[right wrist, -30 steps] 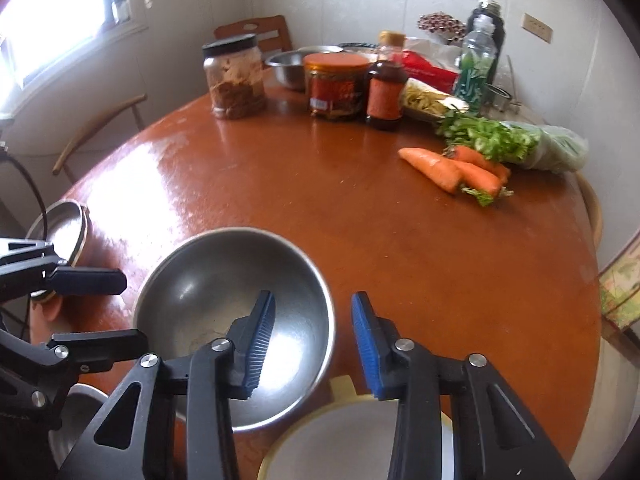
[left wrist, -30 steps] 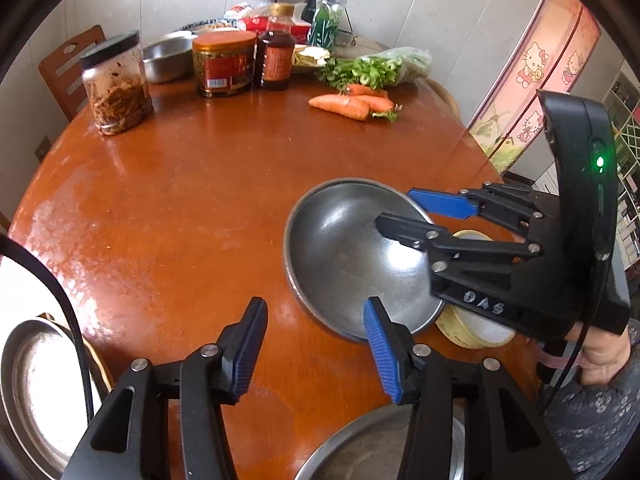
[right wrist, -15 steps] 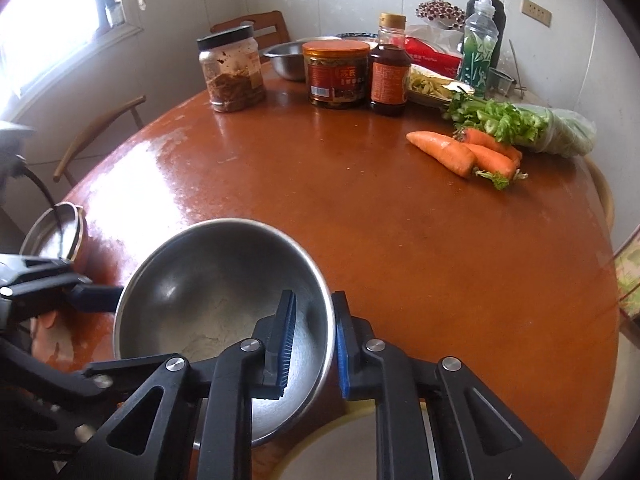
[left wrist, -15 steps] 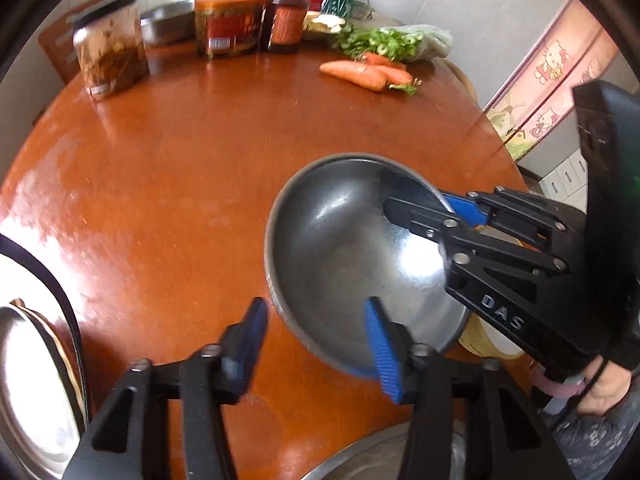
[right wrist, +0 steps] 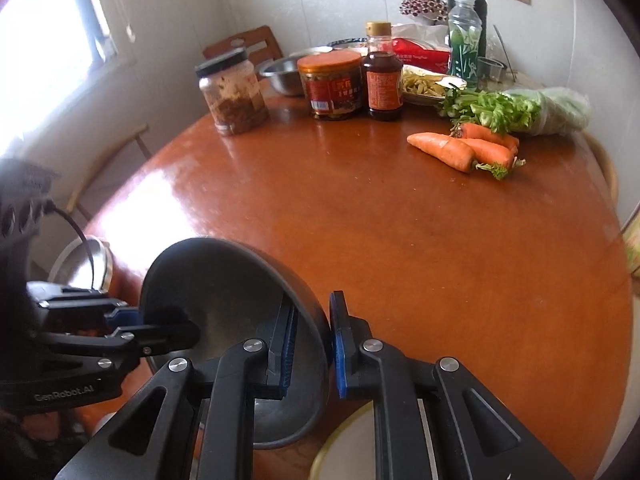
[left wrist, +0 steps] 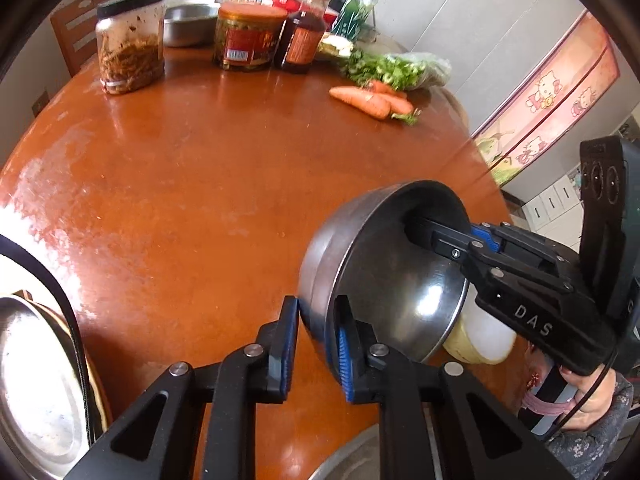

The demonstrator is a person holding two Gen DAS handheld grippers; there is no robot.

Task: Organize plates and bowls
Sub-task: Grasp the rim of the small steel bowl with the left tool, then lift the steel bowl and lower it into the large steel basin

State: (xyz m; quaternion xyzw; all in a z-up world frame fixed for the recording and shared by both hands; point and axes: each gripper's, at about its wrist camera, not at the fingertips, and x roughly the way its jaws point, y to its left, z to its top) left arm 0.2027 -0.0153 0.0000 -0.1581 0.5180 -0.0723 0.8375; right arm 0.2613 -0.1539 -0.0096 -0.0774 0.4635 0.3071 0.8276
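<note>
A steel bowl [left wrist: 384, 280] is held tilted above the round brown table [left wrist: 200, 184], its opening turned toward the right side of the left wrist view. My left gripper [left wrist: 314, 354] is shut on the bowl's near rim. My right gripper [right wrist: 310, 350] is shut on the opposite rim of the same bowl [right wrist: 224, 292], one finger inside and one outside. A yellow-rimmed white bowl [left wrist: 480, 340] sits on the table under it and also shows in the right wrist view [right wrist: 348, 448].
Another steel dish [left wrist: 352, 460] lies at the table's near edge. A steel plate [left wrist: 36, 380] sits off the table to the left. Jars [left wrist: 130, 40], a sauce bottle [left wrist: 300, 32], a steel bowl [left wrist: 188, 24], greens and carrots [left wrist: 368, 100] line the far side.
Both grippers closed on the steel bowl's rim, the right one first, and lifted it off the table, tilting it up on edge.
</note>
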